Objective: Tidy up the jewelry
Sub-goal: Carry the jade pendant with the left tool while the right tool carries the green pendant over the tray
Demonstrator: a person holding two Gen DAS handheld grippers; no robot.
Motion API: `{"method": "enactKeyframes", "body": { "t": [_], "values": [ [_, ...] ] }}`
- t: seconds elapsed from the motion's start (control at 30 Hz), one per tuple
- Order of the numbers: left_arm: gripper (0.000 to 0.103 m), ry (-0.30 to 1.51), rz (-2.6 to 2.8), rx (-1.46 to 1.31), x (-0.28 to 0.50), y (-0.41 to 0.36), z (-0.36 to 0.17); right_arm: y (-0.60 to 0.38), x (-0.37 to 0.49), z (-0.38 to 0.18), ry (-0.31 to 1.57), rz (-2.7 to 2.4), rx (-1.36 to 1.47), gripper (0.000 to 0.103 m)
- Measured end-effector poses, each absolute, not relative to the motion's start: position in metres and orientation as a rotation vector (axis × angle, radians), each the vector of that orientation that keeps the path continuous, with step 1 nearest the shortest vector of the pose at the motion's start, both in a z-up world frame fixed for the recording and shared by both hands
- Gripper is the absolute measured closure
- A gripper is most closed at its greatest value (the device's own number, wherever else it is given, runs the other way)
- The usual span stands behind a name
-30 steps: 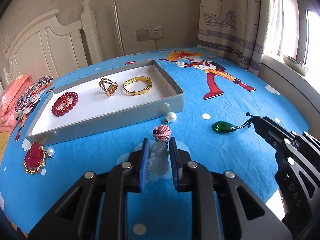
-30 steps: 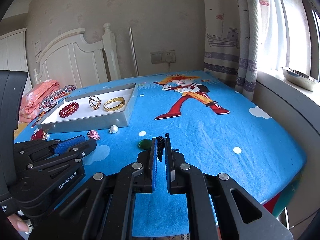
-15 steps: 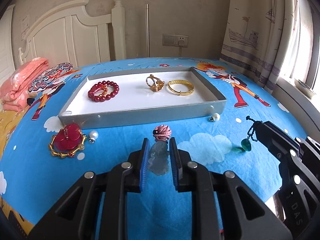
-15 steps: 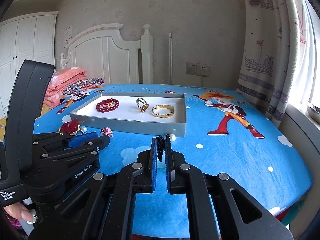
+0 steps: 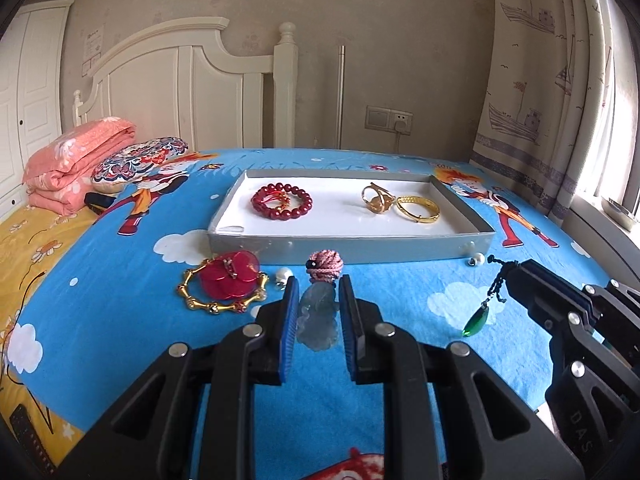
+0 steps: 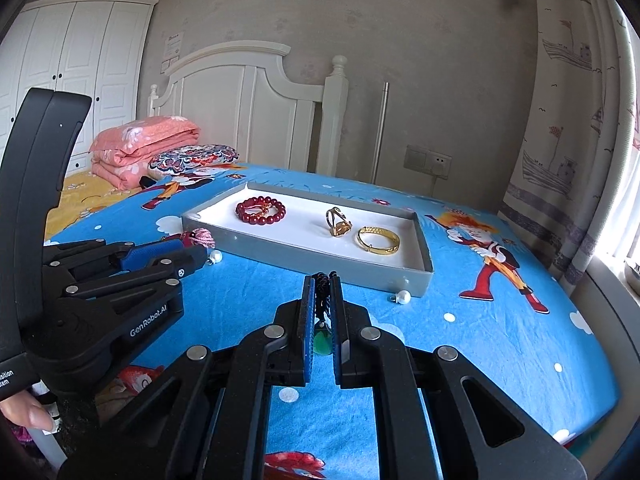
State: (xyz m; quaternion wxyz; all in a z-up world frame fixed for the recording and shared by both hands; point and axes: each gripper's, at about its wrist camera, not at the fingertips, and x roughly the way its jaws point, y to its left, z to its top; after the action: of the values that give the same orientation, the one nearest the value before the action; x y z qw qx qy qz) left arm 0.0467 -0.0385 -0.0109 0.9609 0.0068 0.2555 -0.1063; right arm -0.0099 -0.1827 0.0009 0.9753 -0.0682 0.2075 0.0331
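Observation:
A grey tray (image 5: 348, 246) (image 6: 304, 254) on the blue bedspread holds a red bead bracelet (image 5: 282, 202), a gold ring (image 5: 377, 199) and a gold bangle (image 5: 418, 209). My left gripper (image 5: 319, 286) is shut on a pale jade pendant (image 5: 318, 314) with a pink knot (image 5: 326, 266), held above the bed in front of the tray. My right gripper (image 6: 321, 286) is shut on the black cord (image 6: 321, 296) of a green pendant (image 5: 476, 320) that hangs below it.
A red and gold bracelet (image 5: 226, 284) and a pearl (image 5: 285, 273) lie on the bed left of the tray front. Another pearl (image 5: 478, 259) lies by the tray's right corner. Folded pink blanket (image 5: 76, 164) and pillow at far left; curtain and windowsill at right.
Both grippers have lifted with their pendants and swung left, so the tray now sits straight ahead. The green pendant has left the bed and hangs from its cord.

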Motion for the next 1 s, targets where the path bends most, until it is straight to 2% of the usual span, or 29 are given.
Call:
{"method": "enactKeyframes", "body": {
  "t": [1.0],
  "values": [
    [0.083,0.491,-0.172,0.061,0.059,-0.044,-0.004,-0.183,0.019,0.009,0.420,0.066,-0.116,0.096]
  ]
}}
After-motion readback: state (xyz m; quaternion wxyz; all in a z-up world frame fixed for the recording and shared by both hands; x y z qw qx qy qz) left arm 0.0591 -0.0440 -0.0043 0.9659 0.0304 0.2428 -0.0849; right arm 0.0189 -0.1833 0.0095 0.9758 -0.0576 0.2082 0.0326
